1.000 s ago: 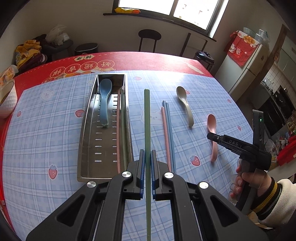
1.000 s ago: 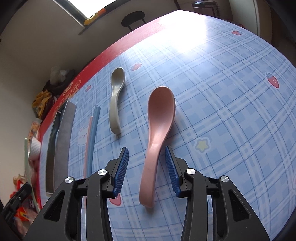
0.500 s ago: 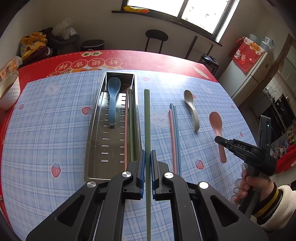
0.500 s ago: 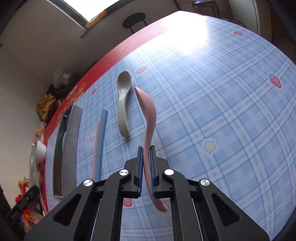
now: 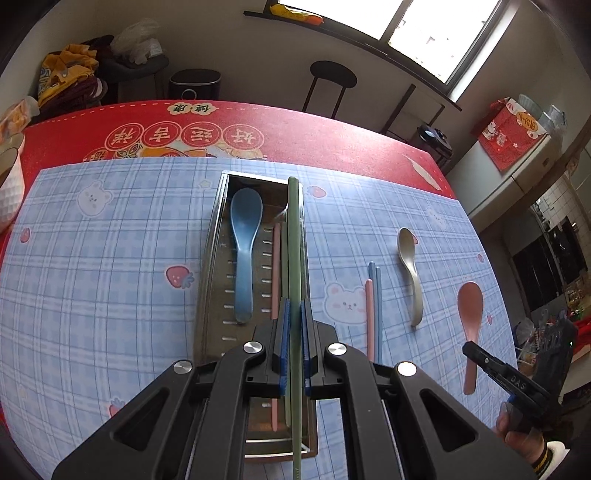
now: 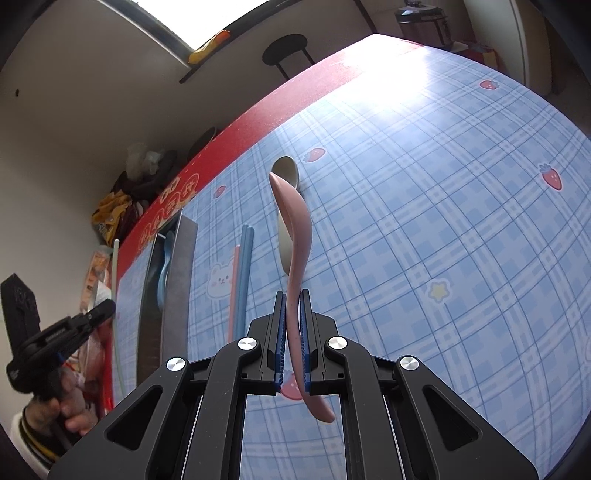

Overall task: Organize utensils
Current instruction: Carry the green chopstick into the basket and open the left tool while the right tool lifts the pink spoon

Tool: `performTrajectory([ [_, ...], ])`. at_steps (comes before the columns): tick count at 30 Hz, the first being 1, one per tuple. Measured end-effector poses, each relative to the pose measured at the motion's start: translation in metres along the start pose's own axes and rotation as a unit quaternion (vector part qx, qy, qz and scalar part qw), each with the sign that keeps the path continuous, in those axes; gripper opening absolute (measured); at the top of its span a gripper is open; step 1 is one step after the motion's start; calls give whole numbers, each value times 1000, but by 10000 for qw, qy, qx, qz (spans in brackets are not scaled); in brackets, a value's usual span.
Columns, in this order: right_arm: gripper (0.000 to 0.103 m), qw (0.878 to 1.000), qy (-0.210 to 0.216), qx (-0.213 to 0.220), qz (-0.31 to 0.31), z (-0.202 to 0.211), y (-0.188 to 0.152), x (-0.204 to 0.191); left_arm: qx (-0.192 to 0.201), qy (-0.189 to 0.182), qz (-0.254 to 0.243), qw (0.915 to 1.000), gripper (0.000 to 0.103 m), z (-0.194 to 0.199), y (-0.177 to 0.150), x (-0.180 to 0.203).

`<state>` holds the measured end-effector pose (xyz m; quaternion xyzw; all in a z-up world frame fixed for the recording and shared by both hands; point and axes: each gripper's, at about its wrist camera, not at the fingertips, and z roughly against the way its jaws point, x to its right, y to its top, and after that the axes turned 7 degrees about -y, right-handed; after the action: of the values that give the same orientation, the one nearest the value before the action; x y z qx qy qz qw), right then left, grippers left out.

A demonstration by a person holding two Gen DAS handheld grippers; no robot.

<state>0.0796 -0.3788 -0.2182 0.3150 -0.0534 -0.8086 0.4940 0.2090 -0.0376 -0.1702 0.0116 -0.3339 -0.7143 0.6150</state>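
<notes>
Bright window [image 5: 424,33], perhaps fridge [image 5: 517,162] right

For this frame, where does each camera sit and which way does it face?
Left wrist: on the left gripper, looking along the green chopstick over the metal tray; the right hand shows.
Right wrist: on the right gripper, tilted, holding the pink spoon; the left hand shows.
Shared: tray, grey spoon, both held utensils.

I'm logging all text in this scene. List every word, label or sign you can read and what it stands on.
"好运" in white circled characters, seen upside down: red tablecloth.
"健康" in a small badge, also upside down: the same cloth, nearer its far edge.
"DAS": side of the right gripper.
Gold characters on the red bag: too small to read.
Lettering on the left gripper in the right wrist view: blurred.
</notes>
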Motion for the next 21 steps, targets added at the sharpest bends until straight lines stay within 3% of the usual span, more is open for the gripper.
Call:
performTrajectory([
  [8, 7, 9995, -230, 75, -196, 12, -5, 19, -593, 162, -99, 9981, 6, -64, 17, -13],
  [21, 7, 9997, -238, 33, -101, 9, 0, 17, -954, 216, -120, 9951, 6, -94, 12, -19],
])
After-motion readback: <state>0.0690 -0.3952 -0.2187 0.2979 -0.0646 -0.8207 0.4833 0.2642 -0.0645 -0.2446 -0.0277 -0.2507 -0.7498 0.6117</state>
